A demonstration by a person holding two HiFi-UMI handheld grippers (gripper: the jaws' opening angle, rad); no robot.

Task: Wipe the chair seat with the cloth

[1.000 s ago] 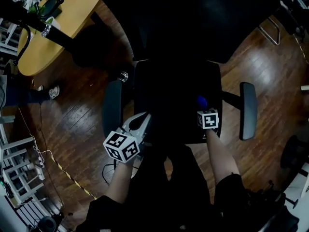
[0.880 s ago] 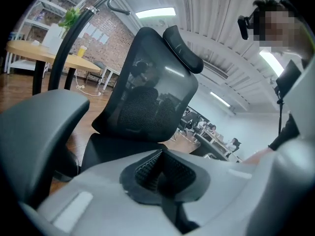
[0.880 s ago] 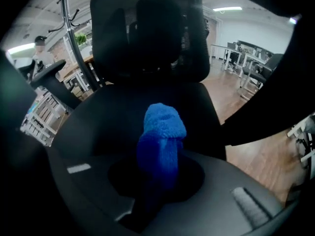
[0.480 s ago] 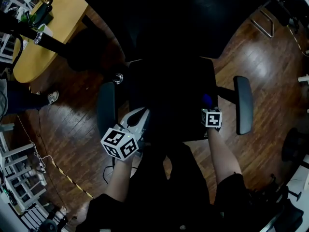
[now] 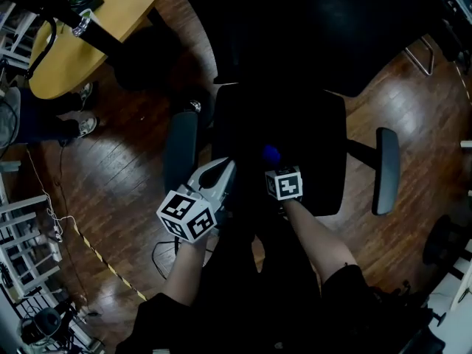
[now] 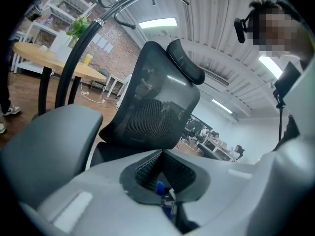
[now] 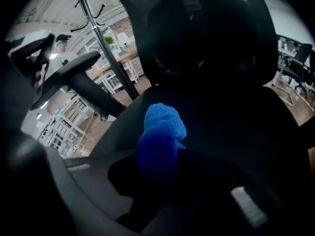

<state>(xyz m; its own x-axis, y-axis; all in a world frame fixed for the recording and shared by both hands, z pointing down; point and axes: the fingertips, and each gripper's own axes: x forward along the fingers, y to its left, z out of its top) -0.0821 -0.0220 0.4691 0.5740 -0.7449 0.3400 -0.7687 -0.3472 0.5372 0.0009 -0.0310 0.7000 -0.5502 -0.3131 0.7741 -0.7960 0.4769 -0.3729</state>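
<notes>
Head view looks down on a dark office chair on a wooden floor [image 5: 125,175], its chair seat [image 5: 310,139] almost black between the two armrests. The right gripper [image 5: 273,165] is over the front of the seat, left of its middle, with a blue cloth [image 5: 271,153] sticking out ahead of its marker cube. In the right gripper view its jaws are clamped on that cloth [image 7: 161,132], which bunches up in a fuzzy lump above the seat [image 7: 236,132]; I can't tell whether it is actually pressing on the surface. The left gripper [image 5: 220,174] sits at the seat's front left corner, just beside the left armrest [image 5: 181,150]. In the left gripper view its jaws are brought together with nothing between them, aimed up at the mesh backrest [image 6: 152,107]. A yellow wooden table [image 5: 96,28] stands beyond the chair on the left.
</notes>
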